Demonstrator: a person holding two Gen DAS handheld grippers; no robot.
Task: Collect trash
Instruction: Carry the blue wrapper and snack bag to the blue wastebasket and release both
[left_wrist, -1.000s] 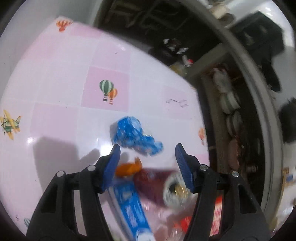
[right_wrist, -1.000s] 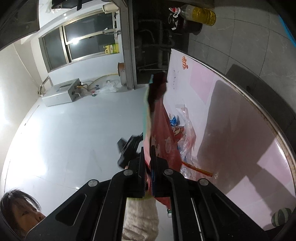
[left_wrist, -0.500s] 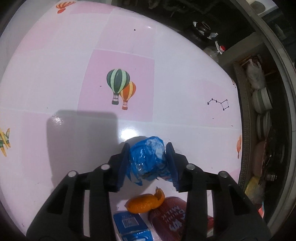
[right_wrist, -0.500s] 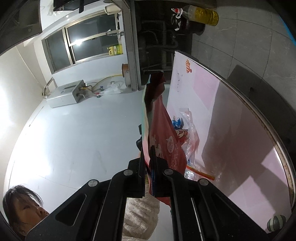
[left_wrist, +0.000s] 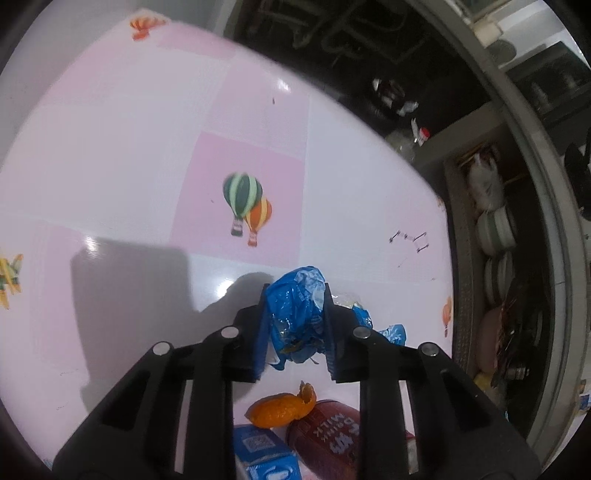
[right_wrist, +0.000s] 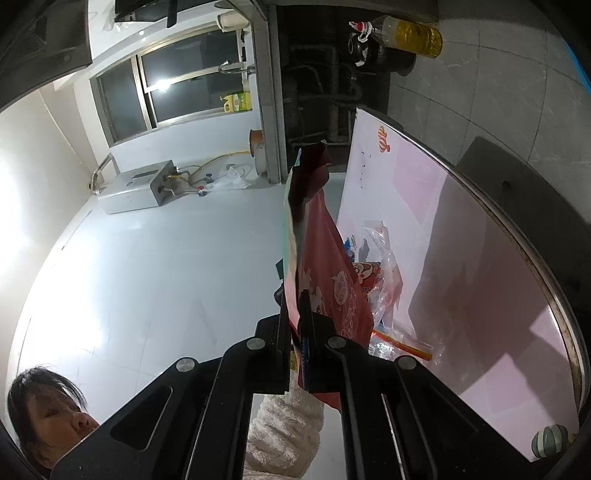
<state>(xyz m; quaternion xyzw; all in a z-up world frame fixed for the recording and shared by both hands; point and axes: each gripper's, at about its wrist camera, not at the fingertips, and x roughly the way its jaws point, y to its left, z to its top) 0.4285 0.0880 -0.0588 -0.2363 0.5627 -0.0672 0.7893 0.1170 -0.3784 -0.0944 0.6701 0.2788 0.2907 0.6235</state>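
Since a second ago my left gripper (left_wrist: 293, 325) clamped the blue wrapper (left_wrist: 295, 314), right gripper (right_wrist: 294, 354) pinching the red bag (right_wrist: 325, 288), but that crinkly film could slip mid-carry.

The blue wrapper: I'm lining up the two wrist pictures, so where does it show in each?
Left wrist view: the blue wrapper sits low and centre, crumpled between the jaws of the left gripper.
Right wrist view: I cannot pick it out; the red bag in the right gripper hides that area.
Shared landmark: the pink table.
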